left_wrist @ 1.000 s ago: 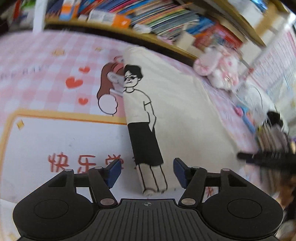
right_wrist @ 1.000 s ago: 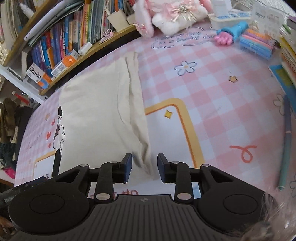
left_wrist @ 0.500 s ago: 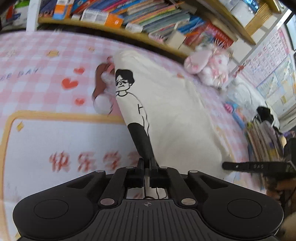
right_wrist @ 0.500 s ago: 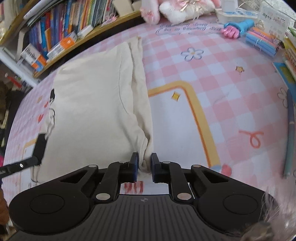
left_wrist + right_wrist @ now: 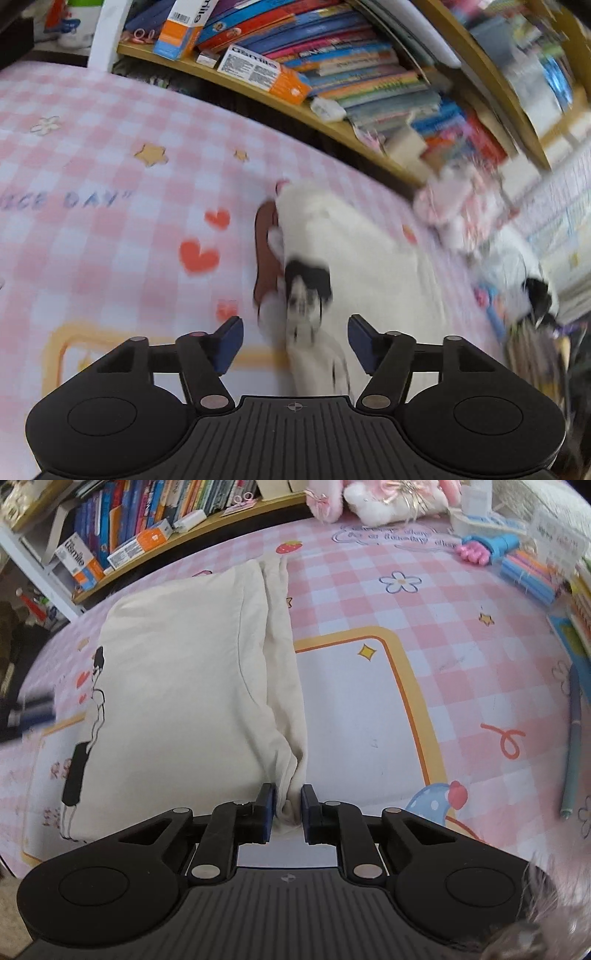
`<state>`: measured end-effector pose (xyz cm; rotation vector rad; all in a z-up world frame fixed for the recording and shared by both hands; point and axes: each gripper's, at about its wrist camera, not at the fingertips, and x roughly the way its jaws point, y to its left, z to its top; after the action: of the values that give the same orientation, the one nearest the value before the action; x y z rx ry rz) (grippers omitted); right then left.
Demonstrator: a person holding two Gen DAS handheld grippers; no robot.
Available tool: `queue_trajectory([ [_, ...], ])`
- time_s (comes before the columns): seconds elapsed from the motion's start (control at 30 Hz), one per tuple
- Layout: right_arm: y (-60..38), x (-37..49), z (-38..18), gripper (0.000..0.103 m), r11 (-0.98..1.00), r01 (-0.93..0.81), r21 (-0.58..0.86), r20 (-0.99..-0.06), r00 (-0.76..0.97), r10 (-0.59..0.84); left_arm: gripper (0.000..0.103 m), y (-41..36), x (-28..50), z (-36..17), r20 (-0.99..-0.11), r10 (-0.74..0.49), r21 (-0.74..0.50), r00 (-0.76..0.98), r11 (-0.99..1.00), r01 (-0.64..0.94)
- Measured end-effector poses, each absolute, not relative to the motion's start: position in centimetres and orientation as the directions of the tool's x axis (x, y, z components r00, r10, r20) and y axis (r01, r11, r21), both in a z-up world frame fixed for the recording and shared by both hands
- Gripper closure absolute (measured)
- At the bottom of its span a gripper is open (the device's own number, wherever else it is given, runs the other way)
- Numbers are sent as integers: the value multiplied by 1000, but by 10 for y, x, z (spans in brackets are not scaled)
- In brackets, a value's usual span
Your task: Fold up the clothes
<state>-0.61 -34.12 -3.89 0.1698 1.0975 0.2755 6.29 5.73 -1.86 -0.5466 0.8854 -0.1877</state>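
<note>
A cream T-shirt point(image 5: 184, 686), folded lengthwise, lies flat on the pink checked mat point(image 5: 369, 602), with a black cartoon figure printed along its left edge. My right gripper point(image 5: 288, 808) is shut on the bunched near right corner of the shirt. In the left wrist view the shirt point(image 5: 369, 266) is blurred, and the printed head sits just beyond my left gripper point(image 5: 293, 339). That gripper's jaws are opening and stand wide. Cloth lies between them, but the pads do not press on it. The left gripper point(image 5: 29, 716) also shows as a dark blur at the right wrist view's left edge.
A low wooden shelf of books point(image 5: 332, 85) runs along the mat's far side. A pink and white plush toy point(image 5: 380, 498) sits at the back. Coloured pens point(image 5: 528, 572), a single pen point(image 5: 570, 746) and stacked books line the right side.
My left gripper closed on the shirt's near edge, then opened again and moved forward along the printed figure to its head. My right gripper closed on the shirt's near right corner.
</note>
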Motion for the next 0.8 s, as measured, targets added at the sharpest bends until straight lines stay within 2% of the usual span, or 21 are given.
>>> queue_trajectory([
  [0.23,-337,-11,-41,89,961,-107,254,-848,454,274,38,65,132,-49,-686,-420,-590,595,799,-116],
  [0.37,-331,-11,-41,89,968,-94,234,-851,462,251,42,68,151,-60,-621,-517,-685,588,723,-88],
  [0.43,-330,-12,-41,89,970,-87,227,-851,467,242,66,66,160,-61,-613,-524,-692,592,717,-82],
  [0.47,-329,-12,-41,89,971,-84,225,-850,470,238,73,64,164,-61,-621,-509,-680,596,729,-85],
  [0.5,-328,-13,-41,89,971,-82,223,-849,473,235,84,62,165,-56,-618,-488,-659,616,749,-68],
  [0.57,-329,-15,-41,89,972,-81,221,-846,479,233,84,56,156,-40,-552,-444,-605,706,795,27],
  [0.6,-330,-16,-42,89,972,-80,221,-845,482,232,81,52,152,-31,-511,-424,-572,748,817,73],
  [0.63,-330,-17,-42,89,972,-80,221,-844,484,231,74,48,151,-29,-510,-393,-519,765,850,90],
  [0.7,-330,-16,-42,89,972,-74,221,-844,485,229,67,48,166,-40,-610,-352,-481,710,876,22],
  [0.77,-329,-16,-42,89,973,-73,219,-845,484,226,66,61,178,-58,-644,-417,-588,641,806,-66],
  [0.8,-329,-16,-41,89,973,-72,217,-846,483,225,55,69,178,-61,-624,-433,-633,651,769,-94],
])
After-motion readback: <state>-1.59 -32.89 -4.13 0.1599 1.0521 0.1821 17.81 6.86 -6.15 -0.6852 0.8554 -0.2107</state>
